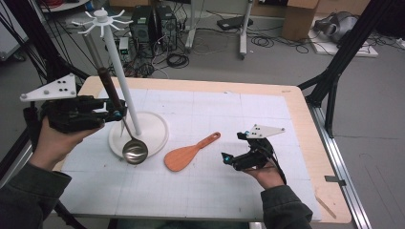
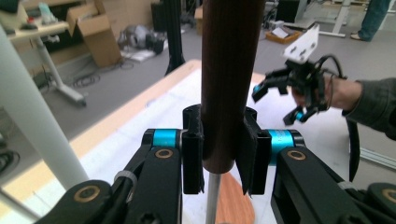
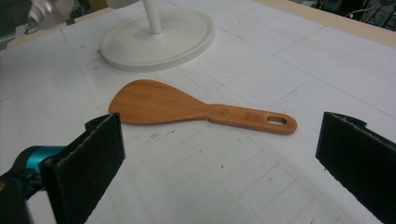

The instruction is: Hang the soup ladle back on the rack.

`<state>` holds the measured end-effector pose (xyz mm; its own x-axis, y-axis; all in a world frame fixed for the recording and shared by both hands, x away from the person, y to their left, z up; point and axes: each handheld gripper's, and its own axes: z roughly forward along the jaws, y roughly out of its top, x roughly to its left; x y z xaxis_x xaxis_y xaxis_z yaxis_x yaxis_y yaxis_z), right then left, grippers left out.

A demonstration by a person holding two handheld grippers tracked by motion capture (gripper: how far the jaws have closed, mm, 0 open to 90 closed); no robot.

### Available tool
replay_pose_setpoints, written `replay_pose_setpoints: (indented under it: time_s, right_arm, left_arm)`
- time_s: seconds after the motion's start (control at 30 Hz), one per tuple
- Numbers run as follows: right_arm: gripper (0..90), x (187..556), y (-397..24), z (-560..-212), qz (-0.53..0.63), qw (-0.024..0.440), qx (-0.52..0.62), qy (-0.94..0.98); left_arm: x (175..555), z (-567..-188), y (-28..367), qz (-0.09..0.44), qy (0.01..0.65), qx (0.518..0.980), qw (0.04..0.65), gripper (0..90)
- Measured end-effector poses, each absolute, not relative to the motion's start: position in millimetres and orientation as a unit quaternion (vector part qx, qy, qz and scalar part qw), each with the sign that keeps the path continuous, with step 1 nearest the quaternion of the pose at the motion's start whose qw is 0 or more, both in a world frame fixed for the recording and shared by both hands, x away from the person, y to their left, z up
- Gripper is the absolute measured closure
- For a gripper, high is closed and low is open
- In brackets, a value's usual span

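Note:
My left gripper is shut on the dark brown handle of a metal ladle. The ladle hangs tilted, its bowl low over the front edge of the rack's round base. In the left gripper view the pads clamp the handle near its lower end. A wooden rice spatula lies flat on the mat between the two grippers. My right gripper rests to its right, open, jaws wide apart. In the right gripper view the spatula lies ahead of the jaws, untouched.
A white rack with a tall pole and radiating hooks on top stands at the table's left. A white gridded mat covers the wooden table. Black frame legs stand at the table's right.

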<state>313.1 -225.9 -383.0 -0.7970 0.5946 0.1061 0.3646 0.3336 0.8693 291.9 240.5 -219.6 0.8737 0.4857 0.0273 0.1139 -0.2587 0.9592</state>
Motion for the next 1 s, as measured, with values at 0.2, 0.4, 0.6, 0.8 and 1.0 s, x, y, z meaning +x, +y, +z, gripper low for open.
replay_pose_setpoints:
  time_s: [0.2, 0.4, 0.6, 0.8, 1.0]
  right_arm:
    - [0.3, 313, -226, -384, 0.498, 0.116, 0.294, 0.807]
    - [0.3, 313, -227, -383, 0.498, 0.116, 0.295, 0.807]
    - [0.3, 313, -227, -384, 0.498, 0.118, 0.297, 0.806]
    - [0.3, 314, -228, -384, 0.500, 0.116, 0.297, 0.805]
    - [0.3, 313, -228, -384, 0.500, 0.115, 0.297, 0.805]
  left_arm:
    - [298, -202, 245, 0.157, 0.195, 0.775, 0.580, 73.6]
    - [311, -192, 246, 0.148, 0.197, 0.776, 0.581, 73.6]
    - [323, -182, 246, 0.145, 0.201, 0.780, 0.575, 73.6]
    - [331, -180, 248, 0.142, 0.207, 0.779, 0.575, 73.5]
    - [337, -180, 248, 0.139, 0.213, 0.779, 0.573, 73.5]
